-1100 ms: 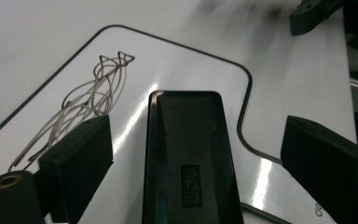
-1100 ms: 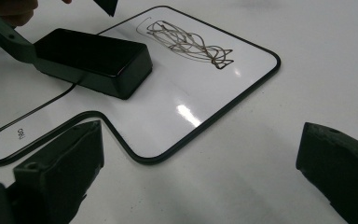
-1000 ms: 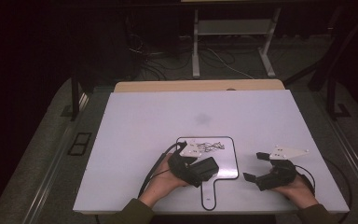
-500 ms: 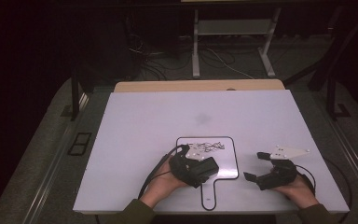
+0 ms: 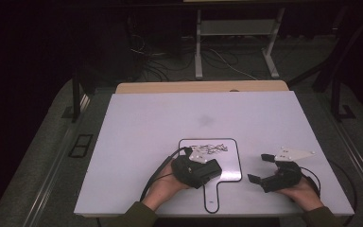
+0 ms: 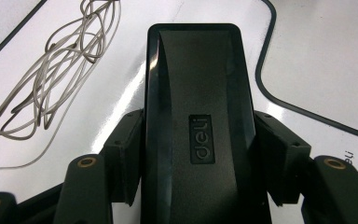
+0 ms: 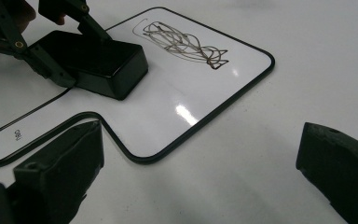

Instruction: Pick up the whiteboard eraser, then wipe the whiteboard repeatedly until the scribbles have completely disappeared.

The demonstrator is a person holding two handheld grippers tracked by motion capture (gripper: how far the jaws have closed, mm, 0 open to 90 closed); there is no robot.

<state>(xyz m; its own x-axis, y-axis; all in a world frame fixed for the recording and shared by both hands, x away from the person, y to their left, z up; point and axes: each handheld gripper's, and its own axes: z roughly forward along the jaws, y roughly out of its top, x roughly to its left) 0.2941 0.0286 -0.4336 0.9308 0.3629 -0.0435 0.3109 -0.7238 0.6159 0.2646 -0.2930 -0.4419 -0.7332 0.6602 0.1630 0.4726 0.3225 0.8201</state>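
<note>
A small white board (image 5: 229, 166) with a black rim and a handle lies on the table, with a tangle of pen scribble (image 5: 210, 149) at its far end. The scribble (image 6: 51, 74) is thin and looping. My left gripper (image 5: 202, 171) rests on the board. Its jaws have just been closing, and they are now shut on a black block eraser (image 6: 196, 60), with its pads (image 6: 129, 140) pressed on both long sides. My right gripper (image 5: 259, 168) lies open on the bare table to the right of the board (image 7: 182, 93). Nothing is between its jaws.
The white table top (image 5: 170, 123) stretches far beyond the board on all sides. A wooden strip (image 5: 198, 87) runs along its far edge. Cables (image 5: 157, 176) trail from both grippers toward the near edge. Dark floor and a desk frame (image 5: 198, 42) lie behind.
The left gripper's jaws have drawn in onto the black eraser. Both hands keep their places, and the right gripper stays open.
</note>
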